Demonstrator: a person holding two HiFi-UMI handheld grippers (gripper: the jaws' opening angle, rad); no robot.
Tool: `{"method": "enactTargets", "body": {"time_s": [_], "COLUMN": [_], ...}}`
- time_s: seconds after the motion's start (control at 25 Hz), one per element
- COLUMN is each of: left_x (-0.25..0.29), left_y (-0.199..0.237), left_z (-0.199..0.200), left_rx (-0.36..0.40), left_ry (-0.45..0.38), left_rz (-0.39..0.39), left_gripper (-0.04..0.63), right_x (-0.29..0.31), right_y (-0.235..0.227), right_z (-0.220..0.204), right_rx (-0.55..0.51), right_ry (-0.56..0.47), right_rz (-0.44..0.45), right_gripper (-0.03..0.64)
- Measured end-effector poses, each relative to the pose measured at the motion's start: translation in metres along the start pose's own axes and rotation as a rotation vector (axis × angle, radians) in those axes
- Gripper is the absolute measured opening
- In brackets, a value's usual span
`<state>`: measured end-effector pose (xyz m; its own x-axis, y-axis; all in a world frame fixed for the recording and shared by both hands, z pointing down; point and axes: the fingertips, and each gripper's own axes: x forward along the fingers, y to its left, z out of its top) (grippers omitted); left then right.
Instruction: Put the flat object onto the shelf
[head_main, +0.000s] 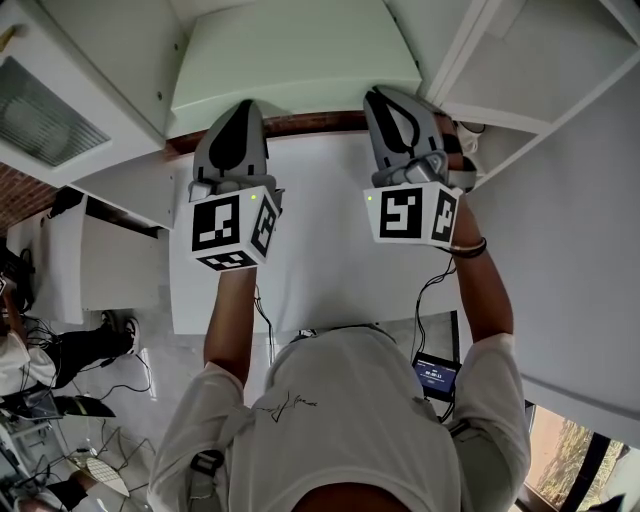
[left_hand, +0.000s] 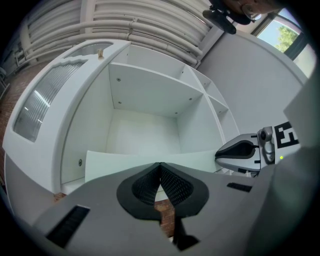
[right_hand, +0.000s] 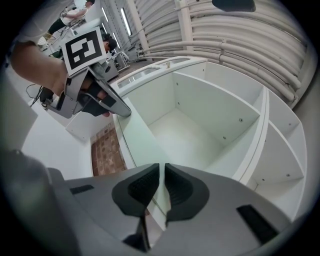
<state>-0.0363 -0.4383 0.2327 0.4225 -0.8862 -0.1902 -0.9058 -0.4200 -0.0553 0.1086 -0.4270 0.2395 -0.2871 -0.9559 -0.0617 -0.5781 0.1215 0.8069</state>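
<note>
Clamped thin on the near edge of the flat panel (head_main: 295, 60) with left gripper (head_main: 243, 108) and right gripper (head_main: 385, 97) level, long axis left-right, shelf (left_hand: 145, 135) just beyond its far edge.

The left tool (left_hand: 160, 166) fills the lower part of the left gripper view, its black ribbed pads (left_hand: 175, 186) drawn together at their tips on the near edge of a pale green flat panel (left_hand: 125, 162). The panel lies level across the mouth of a white shelf unit (left_hand: 145, 90), in front of an open compartment. At the panel's right end sits the right tool (left_hand: 222, 153), tip against the panel, its marker cube (left_hand: 284, 135) behind. Brick floor (left_hand: 164, 207) shows below the pads.
</note>
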Motion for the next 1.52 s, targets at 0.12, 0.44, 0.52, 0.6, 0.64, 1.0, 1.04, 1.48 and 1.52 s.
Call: {"method": "enactTargets", "body": {"time_s": [0.12,0.44,0.52,0.6,0.64,1.0,1.04,1.48,1.52], "left_x": [0.001,-0.008,-0.012,-0.016,-0.019,-0.056,-0.061,-0.112,-0.116], "left_y": [0.000,0.000,0.000,0.001,0.001,0.003,0.003,-0.012,-0.013], "left_z": [0.000,-0.003,-0.004,-0.005,-0.005,-0.011,-0.013,-0.032,-0.033], "left_rx": [-0.004,-0.005,-0.005,-0.009,-0.009,0.009,0.008,-0.028,-0.033], "left_ry": [0.003,0.012,0.014,0.015,0.018,0.048,0.053,0.090,0.094], "left_rz": [0.007,0.018,0.021,0.024,0.025,0.019,0.017,-0.021,-0.026], "left_gripper": [0.014,0.014,0.014,0.014,0.014,0.014,0.014,0.014,0.014], "right_x": [0.000,-0.004,-0.007,-0.011,-0.014,-0.044,-0.048,-0.096,-0.101], "right_y": [0.000,0.003,0.005,0.010,0.013,0.044,0.048,0.082,0.086], "right_z": [0.000,-0.001,-0.002,-0.002,-0.002,-0.006,-0.007,-0.001,-0.001], "right_rx": [0.001,0.069,0.084,0.107,0.120,0.264,0.284,0.515,0.538], "right_ry": [0.001,0.006,0.005,-0.002,-0.003,0.026,0.030,0.057,0.065], "right_rz": [-0.006,0.034,0.041,0.049,0.055,0.102,0.107,0.144,0.149], "right_gripper": [0.051,0.051,0.051,0.051,0.051,0.051,0.051,0.041,0.041]}}
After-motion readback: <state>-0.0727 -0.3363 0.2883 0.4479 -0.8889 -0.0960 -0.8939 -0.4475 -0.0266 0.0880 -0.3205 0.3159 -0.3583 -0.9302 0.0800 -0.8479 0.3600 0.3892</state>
